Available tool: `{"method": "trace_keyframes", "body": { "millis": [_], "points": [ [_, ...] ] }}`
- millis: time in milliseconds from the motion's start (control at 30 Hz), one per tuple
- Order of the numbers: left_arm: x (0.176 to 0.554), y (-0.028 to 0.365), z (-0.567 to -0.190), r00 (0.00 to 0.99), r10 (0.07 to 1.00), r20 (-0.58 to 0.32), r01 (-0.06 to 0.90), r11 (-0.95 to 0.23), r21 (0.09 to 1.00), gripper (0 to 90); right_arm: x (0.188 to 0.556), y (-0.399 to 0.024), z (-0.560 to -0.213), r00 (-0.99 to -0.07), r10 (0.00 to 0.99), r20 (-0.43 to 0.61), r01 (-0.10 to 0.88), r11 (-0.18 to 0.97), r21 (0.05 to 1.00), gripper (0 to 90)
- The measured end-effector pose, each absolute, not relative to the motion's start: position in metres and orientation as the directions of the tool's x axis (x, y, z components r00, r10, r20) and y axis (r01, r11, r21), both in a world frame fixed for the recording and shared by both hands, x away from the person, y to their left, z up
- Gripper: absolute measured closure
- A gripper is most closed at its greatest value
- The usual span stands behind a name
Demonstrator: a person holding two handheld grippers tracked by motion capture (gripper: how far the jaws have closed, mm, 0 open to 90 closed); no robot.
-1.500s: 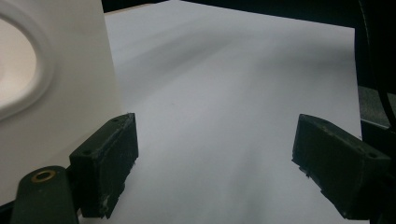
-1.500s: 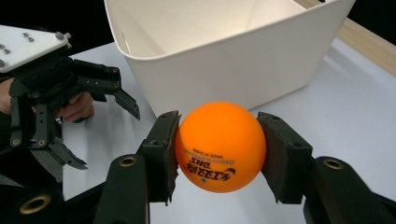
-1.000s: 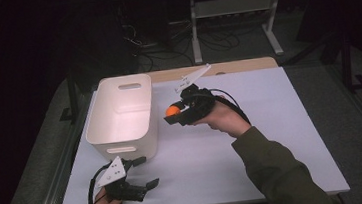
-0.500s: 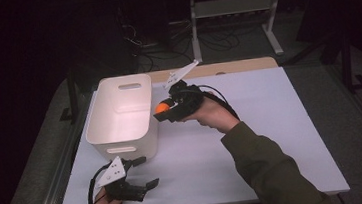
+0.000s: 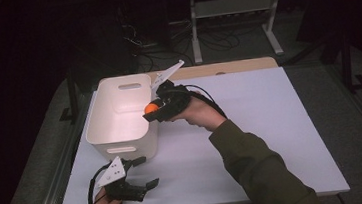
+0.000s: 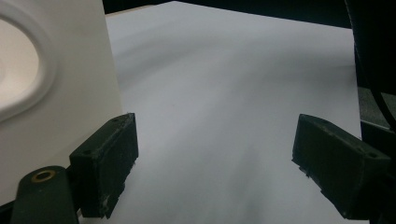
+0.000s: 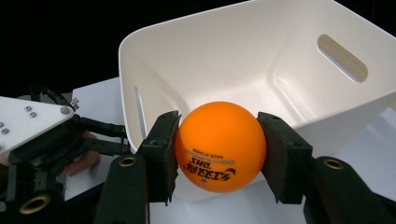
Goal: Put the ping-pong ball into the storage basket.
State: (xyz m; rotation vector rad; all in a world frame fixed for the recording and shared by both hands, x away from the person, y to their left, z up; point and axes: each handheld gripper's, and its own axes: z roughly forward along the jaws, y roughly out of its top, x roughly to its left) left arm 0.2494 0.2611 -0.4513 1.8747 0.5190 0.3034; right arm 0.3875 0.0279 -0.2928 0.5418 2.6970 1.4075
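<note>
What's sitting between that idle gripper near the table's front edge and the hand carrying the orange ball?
Mostly bare white table. In the high view the white bin has its near corner beside that stretch, between the left gripper and the right gripper clamping the orange ball.

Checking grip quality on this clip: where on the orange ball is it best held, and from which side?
Across its widest middle, one pad on each opposite side, as the right claw holds the orange ball now. It is round and smooth, so an off-centre pinch would likely squeeze it out. Coming in level from the side leaves room to carry it over the white bin rim.
</note>
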Motion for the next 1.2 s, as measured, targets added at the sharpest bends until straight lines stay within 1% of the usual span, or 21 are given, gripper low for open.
{"method": "trace_keyframes", "body": {
  "millis": [600,933,1000,1100,1200],
  "points": [
    [0.25,0.261,-0.451,0.869,0.493,-0.045,0.211,-0.286,0.935,14.1,0.388,0.066,-0.297,-0.955,0.277,0.102,0.246,0.552,0.797,49.4],
    [0.25,0.261,-0.451,0.868,0.494,-0.043,0.211,-0.289,0.934,14.1,0.387,0.082,-0.307,-0.958,0.273,0.09,0.24,0.588,0.772,49.1],
    [0.25,0.261,-0.451,0.868,0.494,-0.044,0.212,-0.289,0.934,14.1,0.387,0.083,-0.308,-0.957,0.277,0.091,0.243,0.588,0.771,47.8],
    [0.25,0.261,-0.451,0.867,0.496,-0.045,0.214,-0.289,0.933,14.1,0.388,0.084,-0.308,-0.956,0.281,0.085,0.241,0.588,0.772,41.3],
    [0.25,0.261,-0.451,0.867,0.497,-0.046,0.217,-0.291,0.932,14.1,0.388,0.082,-0.308,-0.952,0.296,0.08,0.246,0.58,0.777,37.1]
  ]
}}
